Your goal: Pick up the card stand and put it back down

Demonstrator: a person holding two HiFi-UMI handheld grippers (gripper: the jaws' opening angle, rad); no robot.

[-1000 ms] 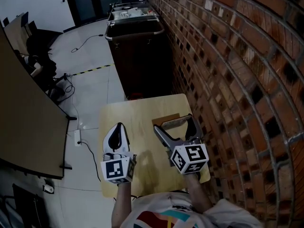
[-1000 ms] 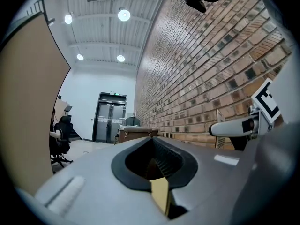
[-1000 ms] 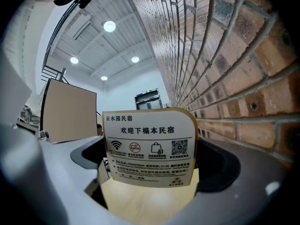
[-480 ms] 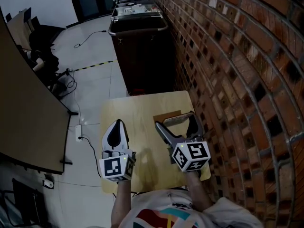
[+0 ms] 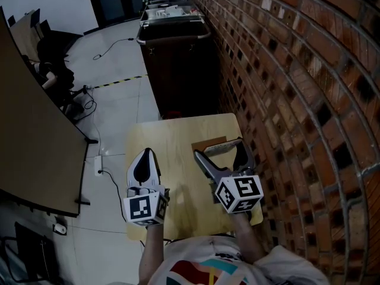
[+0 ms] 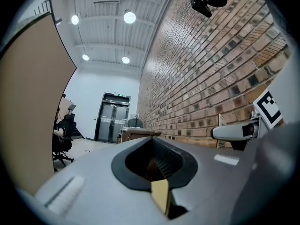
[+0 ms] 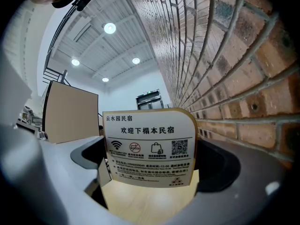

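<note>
Small wooden table (image 5: 178, 132) tight against brick wall (image 5: 285, 100). Card stand (image 7: 150, 146) upright on the tabletop at the wall-side edge, printed face toward the right gripper (image 5: 218, 149). Jaws spread wide, one each side of the stand. Contact with its edges: cannot tell. Left gripper (image 5: 144, 157) low over the table's left half, well apart from the stand, jaws pressed together, nothing between. Beyond the table: dark cabinet (image 5: 178, 70) along the wall. Tan partition (image 5: 29, 147) to the left, power strip (image 5: 98, 170) on the floor. Head view dim. Stand's foot partly behind the right jaws. Small print illegible.
</note>
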